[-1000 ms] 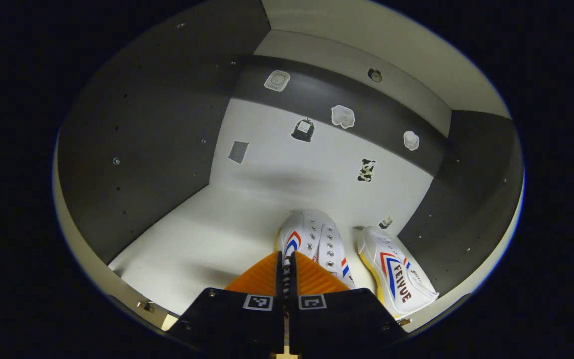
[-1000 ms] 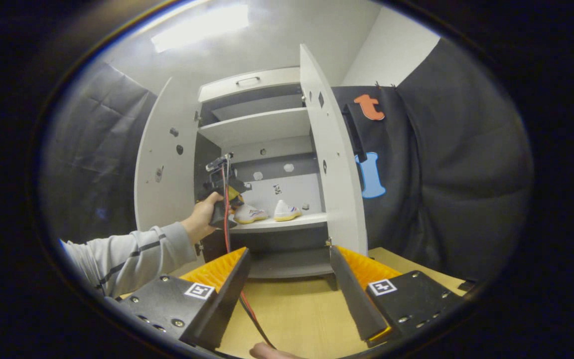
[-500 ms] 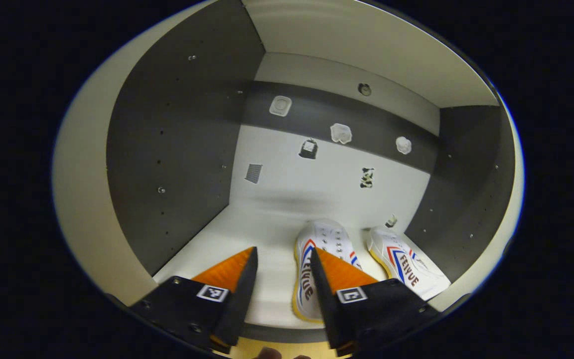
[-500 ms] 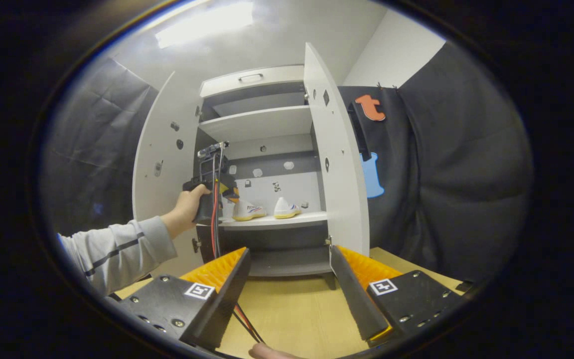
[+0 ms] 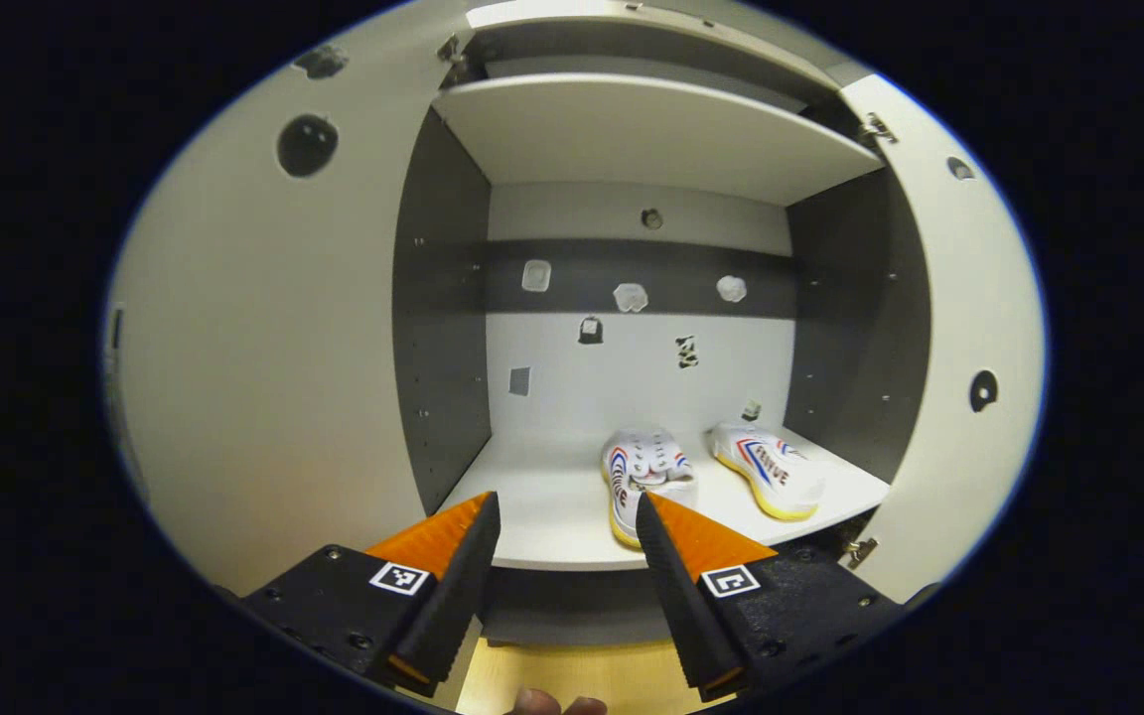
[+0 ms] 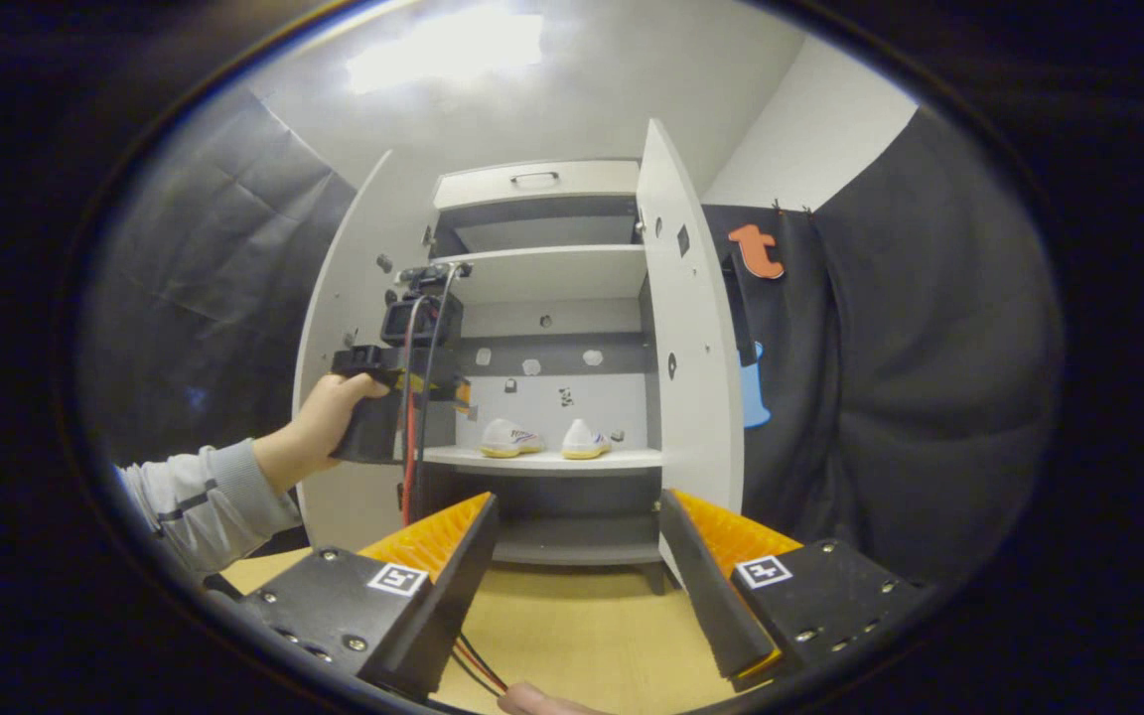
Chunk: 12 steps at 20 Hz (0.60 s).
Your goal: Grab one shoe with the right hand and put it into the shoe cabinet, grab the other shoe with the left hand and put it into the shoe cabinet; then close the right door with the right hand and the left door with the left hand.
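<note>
Two white shoes parked on the lower shelf [image 5: 542,506] of the shoe cabinet [image 6: 542,189], toes toward the back wall, near each other but not touching. Left shoe [image 5: 643,467] close to the shelf's front edge, about mid-width; right shoe [image 5: 769,475] just beside it, nearer the dark right side wall and angled a little. Both with red and blue stripes and yellowish soles. Seen small in the right gripper view too, side by side on the same shelf.

Left gripper [image 5: 565,506] spread wide, holding nothing, hovering in front of the shelf edge, clear of both shoes. In the right gripper view, gripped by a hand [image 6: 319,427] with a grey striped sleeve [image 6: 205,497], level with the shelf and just outside the cabinet's left side, red and black cables [image 6: 411,417] hanging from it.

Right gripper [image 6: 577,501] likewise open and empty, low over the wooden counter [image 6: 582,645], well back from the cabinet and pointed at its open front.

Left door [image 5: 264,377] swung out wide, pale inner face turned to the camera, with dark round marks. Right door [image 6: 696,338] also open, standing edge-on between the cabinet interior and the black cloth wall. Upper shelf [image 5: 651,129] bare on its underside. Back wall split by a dark band, with small stickers [image 5: 632,296] scattered across it.
</note>
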{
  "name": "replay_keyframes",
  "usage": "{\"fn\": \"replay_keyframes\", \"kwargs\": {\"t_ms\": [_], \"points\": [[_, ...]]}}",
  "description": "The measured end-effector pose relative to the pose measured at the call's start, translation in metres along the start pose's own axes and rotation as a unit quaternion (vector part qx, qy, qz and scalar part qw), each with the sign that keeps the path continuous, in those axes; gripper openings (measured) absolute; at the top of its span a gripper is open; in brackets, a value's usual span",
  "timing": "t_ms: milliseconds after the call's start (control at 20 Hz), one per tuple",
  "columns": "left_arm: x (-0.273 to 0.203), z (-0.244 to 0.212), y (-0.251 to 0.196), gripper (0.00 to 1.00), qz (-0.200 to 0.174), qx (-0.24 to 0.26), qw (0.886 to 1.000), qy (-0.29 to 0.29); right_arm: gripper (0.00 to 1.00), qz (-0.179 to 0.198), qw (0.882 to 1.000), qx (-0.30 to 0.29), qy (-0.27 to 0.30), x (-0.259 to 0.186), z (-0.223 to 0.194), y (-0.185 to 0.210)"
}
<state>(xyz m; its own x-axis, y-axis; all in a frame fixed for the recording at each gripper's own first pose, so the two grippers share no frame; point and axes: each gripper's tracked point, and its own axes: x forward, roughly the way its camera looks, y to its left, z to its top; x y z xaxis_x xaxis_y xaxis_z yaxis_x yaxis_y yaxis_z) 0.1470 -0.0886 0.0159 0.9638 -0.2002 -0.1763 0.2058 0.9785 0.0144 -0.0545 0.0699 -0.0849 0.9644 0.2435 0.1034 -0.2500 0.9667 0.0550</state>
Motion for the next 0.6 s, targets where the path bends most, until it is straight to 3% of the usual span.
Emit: {"fn": "replay_keyframes", "kwargs": {"t_ms": [250, 400, 450, 600], "points": [[-0.092, -0.011, -0.019, 0.84, -0.022, 0.039, 0.998, -0.047, 0.97, -0.021, 0.999, -0.024, 0.005, 0.003, -0.004, -0.011], [-0.143, -0.02, -0.025, 0.89, -0.041, -0.005, 0.998, -0.056, 0.97, -0.039, 0.999, -0.032, 0.012, 0.006, -0.01, -0.021], [-0.155, -0.023, -0.024, 0.86, -0.051, -0.011, 0.997, -0.06, 0.97, -0.043, 0.998, -0.037, 0.016, 0.008, -0.013, -0.022], [-0.18, -0.031, 0.008, 0.95, -0.015, -0.025, 0.998, -0.063, 0.97, -0.054, 0.997, -0.044, 0.02, 0.01, -0.016, -0.029]]}}
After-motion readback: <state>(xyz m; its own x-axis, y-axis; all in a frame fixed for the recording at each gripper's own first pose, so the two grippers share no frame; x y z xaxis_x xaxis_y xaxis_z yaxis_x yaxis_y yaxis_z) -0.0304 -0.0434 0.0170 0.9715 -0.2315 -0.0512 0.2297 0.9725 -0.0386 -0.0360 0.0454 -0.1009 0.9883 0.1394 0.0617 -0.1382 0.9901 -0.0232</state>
